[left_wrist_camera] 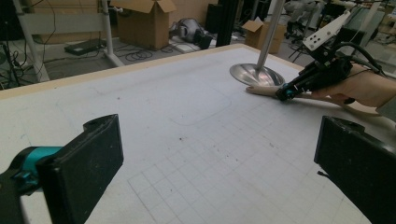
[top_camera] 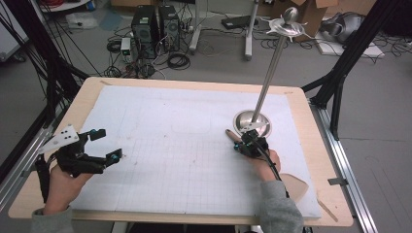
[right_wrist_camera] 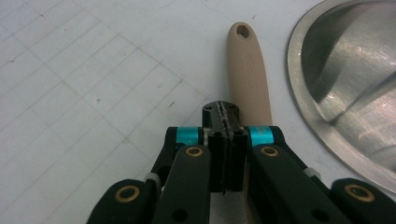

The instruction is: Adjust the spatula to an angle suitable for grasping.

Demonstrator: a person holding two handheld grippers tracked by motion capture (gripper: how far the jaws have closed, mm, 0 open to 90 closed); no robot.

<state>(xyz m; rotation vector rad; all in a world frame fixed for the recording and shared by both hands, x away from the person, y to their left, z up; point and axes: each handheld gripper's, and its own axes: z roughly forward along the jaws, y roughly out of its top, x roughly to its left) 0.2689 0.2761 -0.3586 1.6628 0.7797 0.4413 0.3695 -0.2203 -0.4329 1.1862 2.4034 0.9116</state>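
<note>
A beige handle (right_wrist_camera: 247,70) with a hole at its tip lies on the white grid mat (top_camera: 170,145), right beside the round steel base (right_wrist_camera: 350,93) of a pole stand. My right gripper (right_wrist_camera: 223,112) is shut, its jaws pressed together with nothing between them, directly over the handle's near part. In the high view the right gripper (top_camera: 239,144) points up-left at the handle (top_camera: 231,134). My left gripper (top_camera: 108,144) rests at the mat's left edge with its jaws wide open and empty. The left gripper view (left_wrist_camera: 219,172) looks across the mat at the right gripper (left_wrist_camera: 281,95).
The stand's steel base (top_camera: 251,124) carries a tall pole (top_camera: 272,63) leaning up to the right, topped with a knob. A flat beige piece (top_camera: 294,187) lies beside the right sleeve. The wooden tabletop (top_camera: 320,145) rims the mat; cables and boxes lie on the floor beyond.
</note>
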